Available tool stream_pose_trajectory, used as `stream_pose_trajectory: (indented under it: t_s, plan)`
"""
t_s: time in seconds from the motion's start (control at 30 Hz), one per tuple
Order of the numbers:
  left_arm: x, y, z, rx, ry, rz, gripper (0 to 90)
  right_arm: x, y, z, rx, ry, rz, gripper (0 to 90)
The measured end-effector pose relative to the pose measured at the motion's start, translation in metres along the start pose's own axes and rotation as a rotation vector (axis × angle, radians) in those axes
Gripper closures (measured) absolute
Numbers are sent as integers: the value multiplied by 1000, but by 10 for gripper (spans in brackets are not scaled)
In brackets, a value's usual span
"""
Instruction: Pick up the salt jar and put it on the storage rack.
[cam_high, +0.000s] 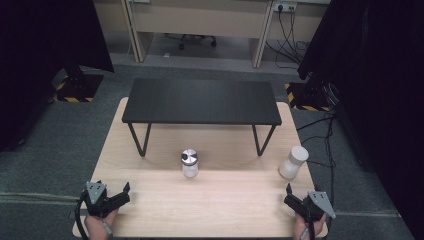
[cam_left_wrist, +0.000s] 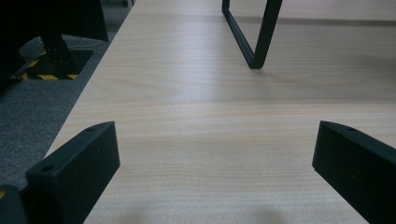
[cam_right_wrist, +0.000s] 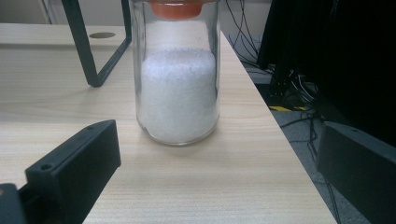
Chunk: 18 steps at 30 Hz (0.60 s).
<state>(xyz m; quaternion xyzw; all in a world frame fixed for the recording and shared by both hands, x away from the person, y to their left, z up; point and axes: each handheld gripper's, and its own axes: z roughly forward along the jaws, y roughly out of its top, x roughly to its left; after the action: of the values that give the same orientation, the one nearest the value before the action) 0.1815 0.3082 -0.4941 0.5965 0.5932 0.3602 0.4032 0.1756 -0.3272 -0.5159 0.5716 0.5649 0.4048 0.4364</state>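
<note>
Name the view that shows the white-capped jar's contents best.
The right gripper view: the jar stands close ahead of the open jaws, glass clear, white grains filling most of it. The high view shows the same jar small, near the table's right edge, white cap on top, contents unreadable. The left gripper view faces bare tabletop and a rack leg.

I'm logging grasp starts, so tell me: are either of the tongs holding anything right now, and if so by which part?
Nothing is held. The left tongs and the right tongs are both open over the table, apart from both jars.
</note>
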Motion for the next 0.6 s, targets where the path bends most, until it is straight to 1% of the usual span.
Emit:
stream_pose_trajectory:
  t_s: [0.2, 0.3, 0.43, 0.47, 0.53, 0.6]
  plan:
    - [0, 1, 0, 3, -2, -2, 1, 0, -1, 0, -4, 1, -1, 2]
    - [1, 2, 0, 12, -9, 10, 2, -1, -1, 0, -5, 3, -2, 2]
    - [4, 4, 0, 11, -36, 22, 10, -1, -1, 0, -6, 4, -1, 2]
    - [4, 4, 0, 10, -42, 31, 11, -1, -1, 0, -7, 4, -2, 2]
    - [5, 3, -1, -1, -60, 44, 12, -1, -1, -1, -9, 3, 2, 2]
    - [6, 4, -1, -4, -72, 48, 12, -1, -2, -1, -14, 4, 5, 2]
